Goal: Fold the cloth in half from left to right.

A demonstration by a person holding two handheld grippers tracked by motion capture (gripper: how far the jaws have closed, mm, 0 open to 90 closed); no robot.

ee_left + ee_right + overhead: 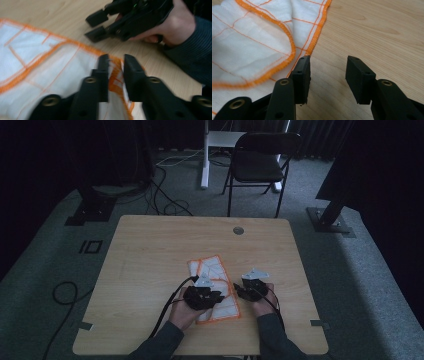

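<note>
A white cloth (pixel 215 270) with orange hem and orange grid lines lies folded on the wooden table (pixel 150 245), near the front. My left gripper (pixel 220 296) rests over its near right part. In the left gripper view its jaws (pixel 116 67) stand close together with the cloth's (pixel 50 70) bunched orange hem pinched between them. My right gripper (pixel 239 288) is just right of the cloth. In its own view it (pixel 328 72) stands open over bare wood, its left finger (pixel 302 75) touching the cloth's (pixel 249 37) edge. The right gripper (pixel 100 25) also appears open ahead of the left one.
A round cable hole (pixel 238 230) sits near the table's far edge. A black folding chair (pixel 260 160) and a white desk leg (pixel 205 155) stand beyond the table. Cables (pixel 65 295) lie on the grey carpet at the left.
</note>
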